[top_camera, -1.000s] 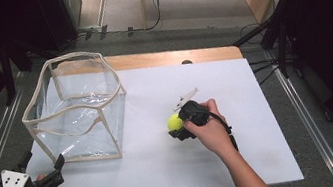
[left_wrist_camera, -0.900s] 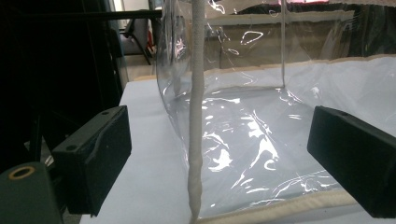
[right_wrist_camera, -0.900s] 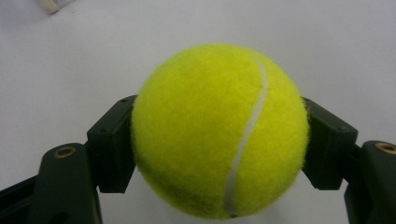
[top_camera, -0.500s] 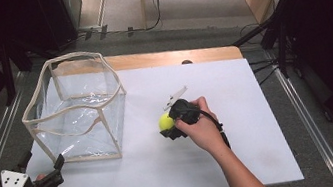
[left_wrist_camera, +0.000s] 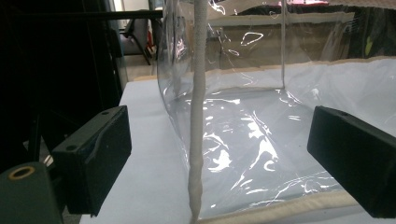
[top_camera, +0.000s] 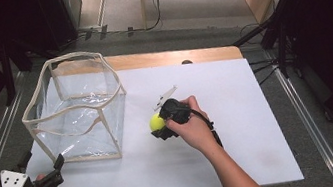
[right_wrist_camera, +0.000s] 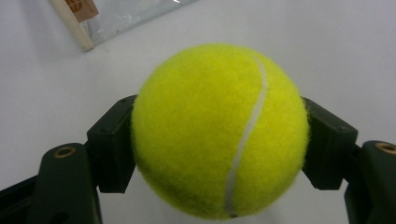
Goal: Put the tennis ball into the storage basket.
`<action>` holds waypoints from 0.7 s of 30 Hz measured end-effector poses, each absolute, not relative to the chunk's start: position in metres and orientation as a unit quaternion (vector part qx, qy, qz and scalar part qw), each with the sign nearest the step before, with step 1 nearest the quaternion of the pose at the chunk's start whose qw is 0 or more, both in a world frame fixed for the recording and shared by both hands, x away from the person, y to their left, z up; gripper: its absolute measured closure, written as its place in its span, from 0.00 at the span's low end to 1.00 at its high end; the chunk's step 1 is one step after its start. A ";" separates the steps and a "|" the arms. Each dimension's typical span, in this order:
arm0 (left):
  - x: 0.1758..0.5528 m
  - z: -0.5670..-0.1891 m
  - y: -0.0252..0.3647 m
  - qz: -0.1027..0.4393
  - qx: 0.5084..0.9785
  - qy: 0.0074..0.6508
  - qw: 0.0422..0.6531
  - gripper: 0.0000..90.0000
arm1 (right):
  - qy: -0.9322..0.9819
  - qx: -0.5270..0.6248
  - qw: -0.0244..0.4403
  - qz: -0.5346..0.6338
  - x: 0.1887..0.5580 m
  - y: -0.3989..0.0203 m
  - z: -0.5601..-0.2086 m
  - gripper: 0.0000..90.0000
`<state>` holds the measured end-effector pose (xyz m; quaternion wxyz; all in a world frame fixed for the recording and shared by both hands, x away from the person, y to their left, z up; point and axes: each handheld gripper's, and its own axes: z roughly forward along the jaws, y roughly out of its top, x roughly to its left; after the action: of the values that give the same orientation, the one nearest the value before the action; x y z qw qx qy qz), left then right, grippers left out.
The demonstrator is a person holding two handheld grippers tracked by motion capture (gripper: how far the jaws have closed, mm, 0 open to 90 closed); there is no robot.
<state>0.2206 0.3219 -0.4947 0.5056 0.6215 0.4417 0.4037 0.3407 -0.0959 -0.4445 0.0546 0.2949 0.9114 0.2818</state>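
Right tongs are clamped on the tennis ball, just off the counter. Pickup's done; dropping it in the clear bin beside them looks left. Left tongs sit apart by its corner.

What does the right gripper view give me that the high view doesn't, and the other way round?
Right gripper view alone: both black pads pressing the sides of the tennis ball, its white seam, and a tan label by the bag's bottom edge.

High view alone: the whole clear bag standing open to the left of the ball, the left gripper near the bag's front corner, and the white table.

Both: the ball clamped in the right gripper over the white surface, apart from the bag.
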 end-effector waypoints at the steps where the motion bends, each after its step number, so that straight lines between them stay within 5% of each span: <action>1: 0.221 -0.495 0.322 0.404 0.621 0.442 0.506 0.08 | 0.911 0.295 0.055 0.282 0.341 -0.094 -0.444 0.27; 21: 0.221 -0.495 0.323 0.402 0.620 0.442 0.508 0.08 | 0.915 0.270 0.045 0.297 0.347 -0.068 -0.436 0.26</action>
<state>0.2208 0.3226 -0.4946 0.5081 0.6197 0.4425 0.4024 0.3469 -0.0678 -0.4360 0.0452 0.2696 0.9148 0.2972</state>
